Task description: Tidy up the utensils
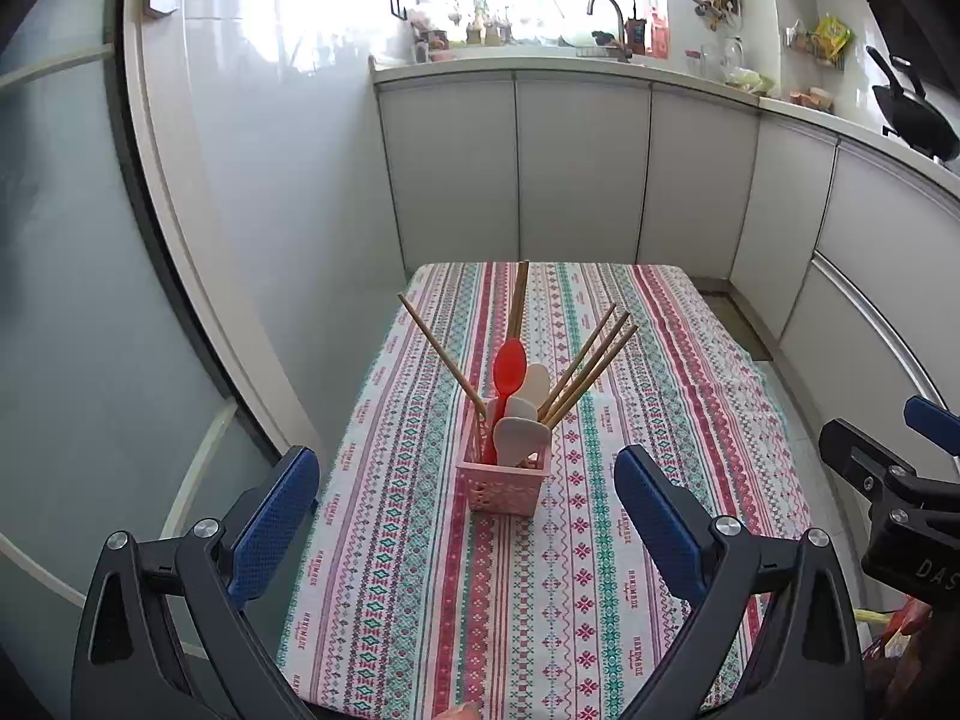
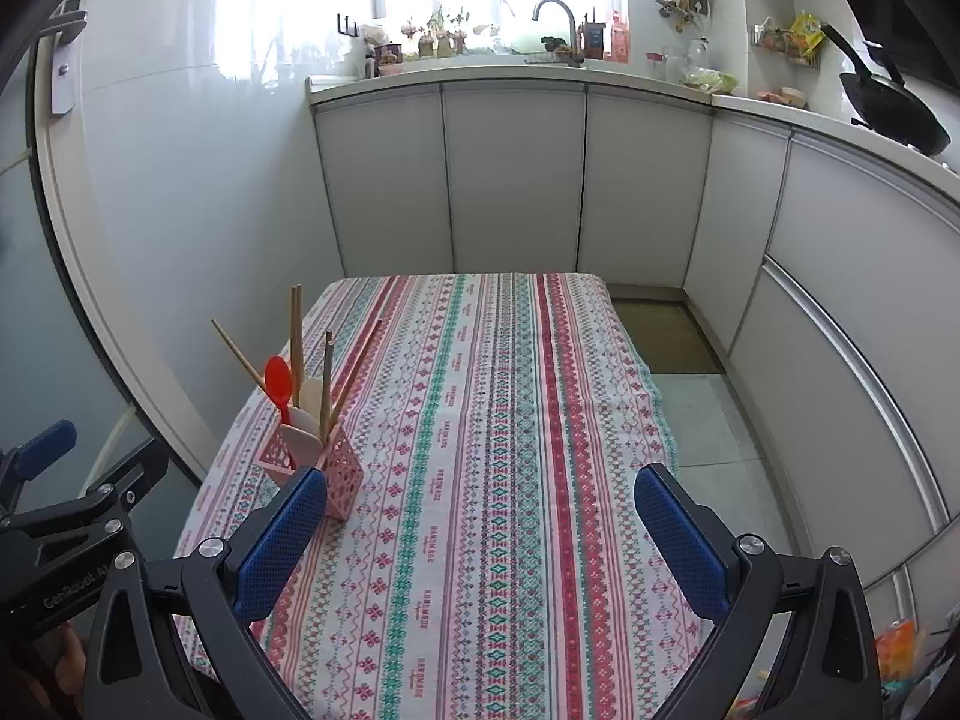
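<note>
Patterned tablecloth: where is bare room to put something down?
The striped patterned tablecloth lies bare right of the pink perforated plastic basket and on to the far edge by the white cabinets. Crowded only at the basket, with wooden chopsticks fanning outward.

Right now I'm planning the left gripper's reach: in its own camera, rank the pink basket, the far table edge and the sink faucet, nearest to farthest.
1. Pink basket, on the table straight ahead between the open left gripper fingers.
2. Far table edge, beyond the basket, below the cabinets.
3. Sink faucet, on the back counter under the window.
</note>
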`<state>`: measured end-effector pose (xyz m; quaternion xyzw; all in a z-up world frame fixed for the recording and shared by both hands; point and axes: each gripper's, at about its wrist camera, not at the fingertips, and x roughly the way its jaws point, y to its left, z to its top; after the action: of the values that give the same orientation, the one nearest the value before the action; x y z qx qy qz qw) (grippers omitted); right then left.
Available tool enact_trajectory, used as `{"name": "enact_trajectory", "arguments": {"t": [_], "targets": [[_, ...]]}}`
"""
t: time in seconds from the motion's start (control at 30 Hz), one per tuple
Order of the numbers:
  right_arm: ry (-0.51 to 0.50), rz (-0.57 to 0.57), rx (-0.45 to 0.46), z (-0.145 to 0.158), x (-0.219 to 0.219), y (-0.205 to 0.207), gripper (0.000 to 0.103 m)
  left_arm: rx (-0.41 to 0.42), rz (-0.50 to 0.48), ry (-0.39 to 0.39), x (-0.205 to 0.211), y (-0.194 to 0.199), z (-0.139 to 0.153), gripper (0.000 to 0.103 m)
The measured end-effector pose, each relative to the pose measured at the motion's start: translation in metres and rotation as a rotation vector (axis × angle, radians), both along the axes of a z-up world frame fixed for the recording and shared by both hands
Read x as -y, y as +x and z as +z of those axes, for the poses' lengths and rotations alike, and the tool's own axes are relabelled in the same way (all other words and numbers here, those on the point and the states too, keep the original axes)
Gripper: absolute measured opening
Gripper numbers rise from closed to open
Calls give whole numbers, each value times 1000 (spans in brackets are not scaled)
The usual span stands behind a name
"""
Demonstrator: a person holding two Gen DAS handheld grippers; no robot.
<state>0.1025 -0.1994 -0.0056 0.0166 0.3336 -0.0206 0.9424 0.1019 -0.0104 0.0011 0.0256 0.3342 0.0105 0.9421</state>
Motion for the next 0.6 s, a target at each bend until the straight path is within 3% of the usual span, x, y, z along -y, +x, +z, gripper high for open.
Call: {"name": "enact_trajectory", "arguments": {"t": [0.6], "targets": [[2,-1,11,1,-1,-1,103,16,8,-11,-1,-4,3,100]]}}
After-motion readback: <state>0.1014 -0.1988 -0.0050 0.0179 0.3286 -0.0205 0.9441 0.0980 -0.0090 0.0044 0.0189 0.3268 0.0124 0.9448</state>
